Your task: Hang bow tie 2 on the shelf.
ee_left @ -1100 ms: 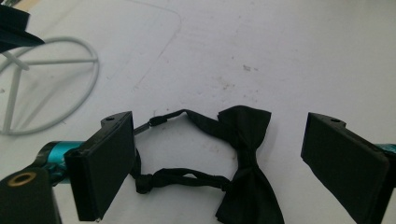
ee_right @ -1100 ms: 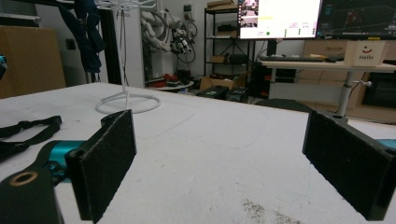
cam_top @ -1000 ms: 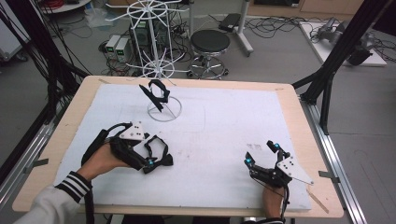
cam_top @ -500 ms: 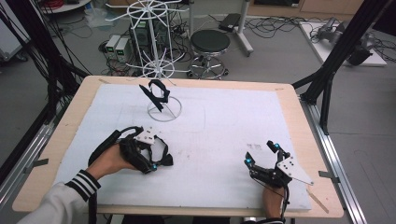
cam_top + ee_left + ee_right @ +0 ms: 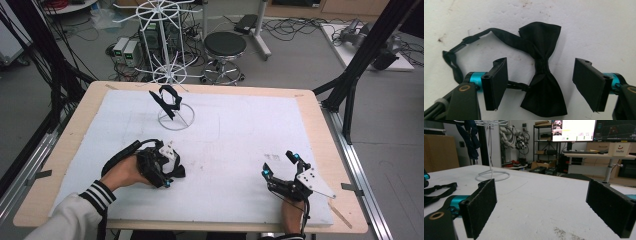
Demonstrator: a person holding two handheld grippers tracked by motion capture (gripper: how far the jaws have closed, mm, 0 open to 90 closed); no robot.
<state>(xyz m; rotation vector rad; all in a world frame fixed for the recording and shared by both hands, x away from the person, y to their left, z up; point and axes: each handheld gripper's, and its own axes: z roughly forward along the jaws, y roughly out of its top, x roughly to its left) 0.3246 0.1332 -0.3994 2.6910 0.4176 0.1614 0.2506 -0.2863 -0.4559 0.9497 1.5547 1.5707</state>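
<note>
Left gripper (image 5: 540, 85): fingers spread, straddling the bow tie (image 5: 544, 72); judged step: closing on its knot.
Right gripper (image 5: 549, 207): fingers spread, nothing between.

From above, my left gripper (image 5: 167, 170) covers the bow tie (image 5: 543, 72); beside my right jaws, its strap (image 5: 439, 188) runs off-frame.

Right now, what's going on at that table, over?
Left gripper open, jaws straddling black bow tie on the table. Right gripper open, holding nothing. Nothing between jaws and tie.
</note>
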